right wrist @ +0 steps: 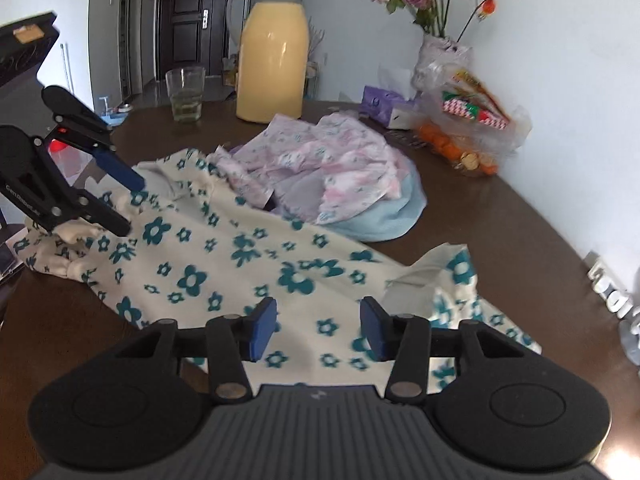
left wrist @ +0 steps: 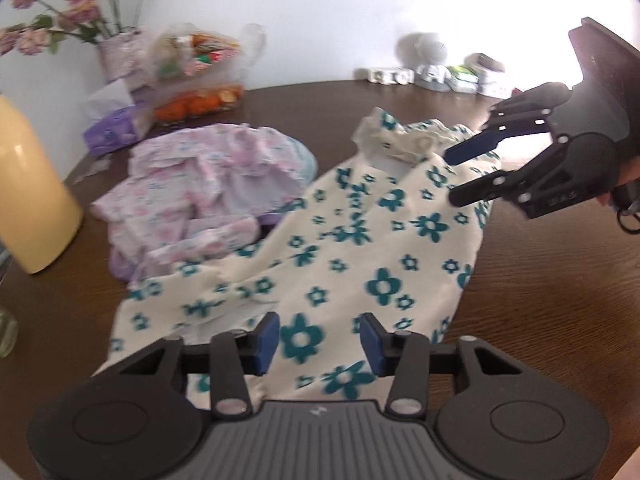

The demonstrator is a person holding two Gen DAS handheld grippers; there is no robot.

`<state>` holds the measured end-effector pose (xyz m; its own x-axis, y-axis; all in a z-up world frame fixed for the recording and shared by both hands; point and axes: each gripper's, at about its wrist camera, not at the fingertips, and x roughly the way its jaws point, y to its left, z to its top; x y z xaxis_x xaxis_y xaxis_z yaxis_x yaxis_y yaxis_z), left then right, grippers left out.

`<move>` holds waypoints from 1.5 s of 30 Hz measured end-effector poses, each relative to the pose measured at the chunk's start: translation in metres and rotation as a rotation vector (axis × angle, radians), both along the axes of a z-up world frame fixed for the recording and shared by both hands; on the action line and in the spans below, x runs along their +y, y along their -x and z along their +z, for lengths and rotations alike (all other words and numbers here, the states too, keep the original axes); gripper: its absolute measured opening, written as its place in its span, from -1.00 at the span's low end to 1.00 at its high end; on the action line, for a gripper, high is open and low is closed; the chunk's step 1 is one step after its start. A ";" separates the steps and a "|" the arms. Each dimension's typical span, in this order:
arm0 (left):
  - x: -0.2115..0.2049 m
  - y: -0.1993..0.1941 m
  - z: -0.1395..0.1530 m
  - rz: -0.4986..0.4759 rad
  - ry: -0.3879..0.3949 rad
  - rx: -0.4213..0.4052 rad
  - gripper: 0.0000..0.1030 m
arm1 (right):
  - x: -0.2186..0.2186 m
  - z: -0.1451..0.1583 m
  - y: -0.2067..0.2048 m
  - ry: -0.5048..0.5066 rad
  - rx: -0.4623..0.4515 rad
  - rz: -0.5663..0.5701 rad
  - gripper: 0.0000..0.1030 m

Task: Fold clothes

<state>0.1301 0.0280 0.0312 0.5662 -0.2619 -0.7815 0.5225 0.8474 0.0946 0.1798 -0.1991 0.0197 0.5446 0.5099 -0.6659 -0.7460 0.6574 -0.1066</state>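
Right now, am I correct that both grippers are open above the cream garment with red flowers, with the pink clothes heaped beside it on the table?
Not quite: the flowers on the cream garment are teal, not red, as the right wrist view shows. The rest holds: the left gripper and right gripper are open above it, and the pink clothes are heaped beside it on the table.

The flask [left wrist: 34,184] is cut off by the left wrist view's left edge. The flowered garment [left wrist: 340,248] is motion-blurred, its near hem hidden behind the gripper body. White letter blocks [right wrist: 612,292] are blurred and unreadable. The pink clothes [right wrist: 320,160] hide most of a blue cloth [right wrist: 384,220].
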 end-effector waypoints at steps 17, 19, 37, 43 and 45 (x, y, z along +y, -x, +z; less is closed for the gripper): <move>0.065 -0.035 -0.017 0.145 -0.061 0.092 0.12 | -0.139 -0.024 -0.076 -0.106 0.125 -0.495 -0.04; 0.066 -0.038 -0.021 0.137 -0.050 0.115 0.12 | -0.139 -0.030 -0.082 -0.133 0.157 -0.499 -0.04; 0.060 -0.015 -0.002 0.044 -0.017 0.093 -0.96 | -0.170 0.022 -0.013 -0.320 0.133 -0.523 -0.94; 0.066 -0.031 -0.008 0.088 -0.009 0.093 -0.23 | -0.177 -0.001 -0.015 -0.295 0.177 -0.574 -0.83; 0.069 -0.030 -0.008 0.075 -0.016 0.089 -0.05 | -0.173 -0.002 -0.015 -0.272 0.129 -0.581 -0.50</move>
<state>0.1600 0.0967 0.0234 0.5117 -0.2089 -0.8334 0.4648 0.8831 0.0640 0.1947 -0.3716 0.0176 0.7069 0.3159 -0.6329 -0.2566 0.9483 0.1868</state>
